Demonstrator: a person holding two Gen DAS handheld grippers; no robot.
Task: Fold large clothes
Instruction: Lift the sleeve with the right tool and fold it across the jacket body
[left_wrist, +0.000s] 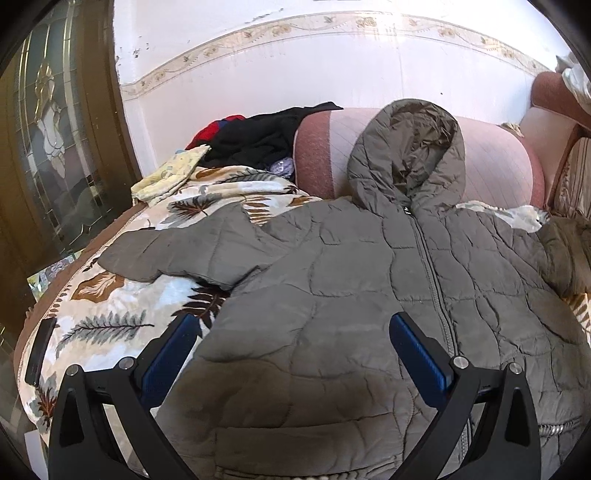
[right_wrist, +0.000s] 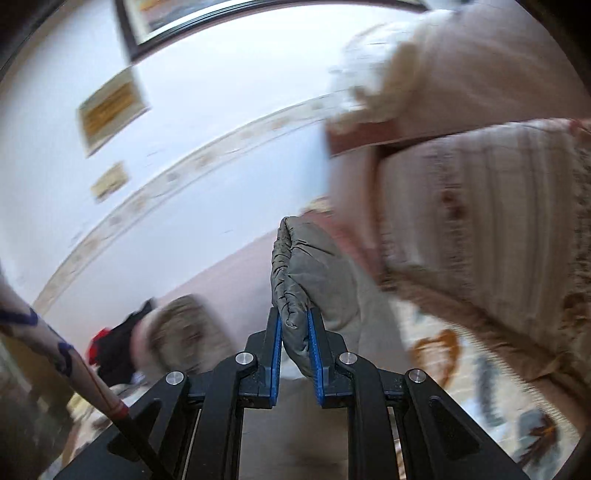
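While left tongs (left_wrist: 293, 332) gape over the jacket (left_wrist: 369, 277), right tongs (right_wrist: 294, 321) pinch its cuff (right_wrist: 291, 280) beside cushions (right_wrist: 480, 221).

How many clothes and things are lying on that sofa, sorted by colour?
Grey: 1, jacket
Black: 2, garment, phone
Red: 1, garment
Yellow: 1, cloth
Leaf print: 1, blanket
Total: 6
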